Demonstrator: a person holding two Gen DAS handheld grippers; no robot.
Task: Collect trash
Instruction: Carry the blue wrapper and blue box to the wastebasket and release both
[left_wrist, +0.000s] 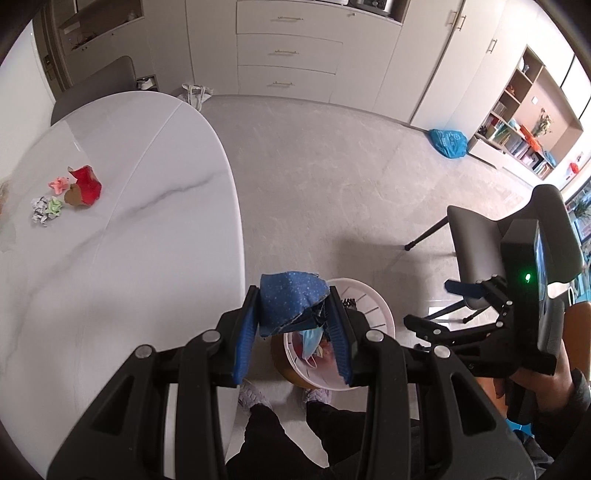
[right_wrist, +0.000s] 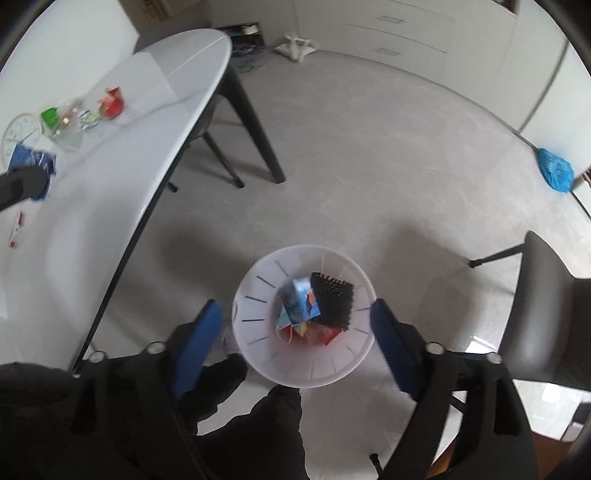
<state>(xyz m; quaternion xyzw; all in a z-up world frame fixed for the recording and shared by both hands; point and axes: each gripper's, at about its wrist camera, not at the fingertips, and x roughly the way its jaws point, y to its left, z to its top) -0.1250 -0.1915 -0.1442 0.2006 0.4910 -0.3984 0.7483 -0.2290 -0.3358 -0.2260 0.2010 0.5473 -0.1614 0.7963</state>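
**Blue wad hanging over the near rim of the bin**

In the left wrist view, we are gripping a crumpled blue speckled paper wad (left_wrist: 291, 302) between the blue-padded fingers (left_wrist: 245, 332) of the left gripper (left_wrist: 293, 330), clenched on it from both sides. The round white plastic slotted wastebasket (left_wrist: 373, 295) is sitting on the floor below and just beyond the wad, its opening showing between and past the fingers, so we are judging the wad to be over the bin's near edge, not its centre. More scraps, a red crumpled paper cup (left_wrist: 85, 184) among them, are waiting on the white marble tabletop (left_wrist: 129, 258) off to the left.

In the right wrist view, we are holding the right gripper (right_wrist: 295, 343) with its fingers (right_wrist: 197, 343) spread wide and nothing between them. The wastebasket (right_wrist: 258, 354) is lying straight under that gap, already holding a colourful carton and a black ribbed piece. The right hand is the one centred on the bin; the left, carrying the load, is needing a small shift forward, in our judgement, before letting go.
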